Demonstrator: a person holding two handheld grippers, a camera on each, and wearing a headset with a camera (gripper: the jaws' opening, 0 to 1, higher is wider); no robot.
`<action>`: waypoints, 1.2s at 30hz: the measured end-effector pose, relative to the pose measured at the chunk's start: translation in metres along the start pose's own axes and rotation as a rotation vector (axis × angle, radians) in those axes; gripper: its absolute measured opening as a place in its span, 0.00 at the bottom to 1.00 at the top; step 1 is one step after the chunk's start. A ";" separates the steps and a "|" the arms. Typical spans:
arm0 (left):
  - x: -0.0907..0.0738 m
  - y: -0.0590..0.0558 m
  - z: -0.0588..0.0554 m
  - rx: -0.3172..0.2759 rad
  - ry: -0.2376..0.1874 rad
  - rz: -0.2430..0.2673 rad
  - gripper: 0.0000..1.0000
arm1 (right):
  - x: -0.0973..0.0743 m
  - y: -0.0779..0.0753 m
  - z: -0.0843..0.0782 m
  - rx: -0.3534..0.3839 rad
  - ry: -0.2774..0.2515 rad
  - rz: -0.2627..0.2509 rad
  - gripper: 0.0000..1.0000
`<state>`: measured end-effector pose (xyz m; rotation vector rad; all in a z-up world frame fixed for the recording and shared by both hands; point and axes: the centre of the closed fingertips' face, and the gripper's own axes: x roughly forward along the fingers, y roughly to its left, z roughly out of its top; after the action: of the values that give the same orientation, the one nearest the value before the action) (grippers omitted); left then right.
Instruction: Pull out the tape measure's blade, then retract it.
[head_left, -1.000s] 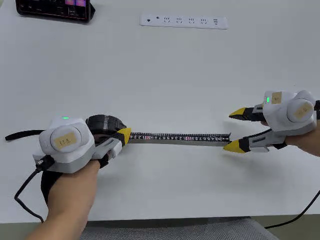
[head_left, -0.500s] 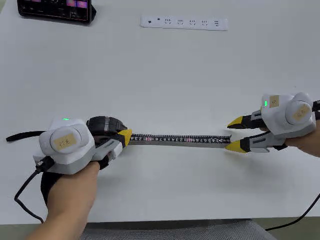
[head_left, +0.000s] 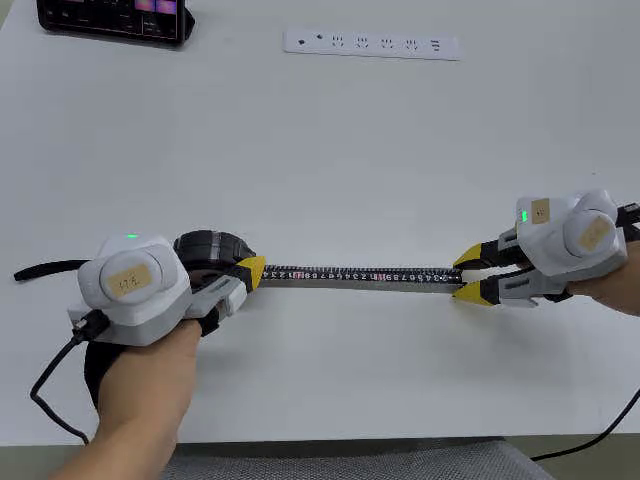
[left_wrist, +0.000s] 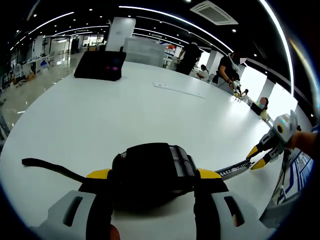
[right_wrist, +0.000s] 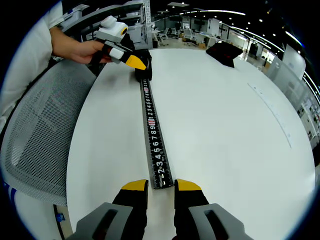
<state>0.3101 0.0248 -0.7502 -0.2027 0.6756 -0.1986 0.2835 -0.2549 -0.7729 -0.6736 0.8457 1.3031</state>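
Right tongs (head_left: 462, 278) have been narrowed since a second ago and are now set either side of the blade (head_left: 355, 275) tip.
Grip on the tip cannot be told. Left tongs (left_wrist: 155, 175) are clenched on the tape measure case (head_left: 210, 250), lower left in head view; the blade is laid rightward along the bench (head_left: 330, 150).

My head camera looks down on the whole blade (head_left: 360, 275) from above. My left gripper camera sits low, close behind the tape measure (left_wrist: 152, 172), looking along the blade. My right one looks back from the blade's tip. All three see it.
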 end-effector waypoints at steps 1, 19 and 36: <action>0.000 0.000 0.000 -0.001 0.000 -0.001 0.62 | 0.000 0.000 0.000 0.000 -0.001 -0.001 0.17; 0.000 0.001 0.001 -0.026 -0.001 -0.001 0.62 | 0.001 -0.004 0.000 -0.019 0.004 -0.016 0.12; 0.000 0.000 0.000 -0.006 0.015 0.001 0.60 | 0.001 -0.004 0.000 -0.012 0.016 -0.022 0.11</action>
<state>0.3099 0.0251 -0.7505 -0.2071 0.6917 -0.1969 0.2879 -0.2551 -0.7745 -0.7014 0.8416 1.2856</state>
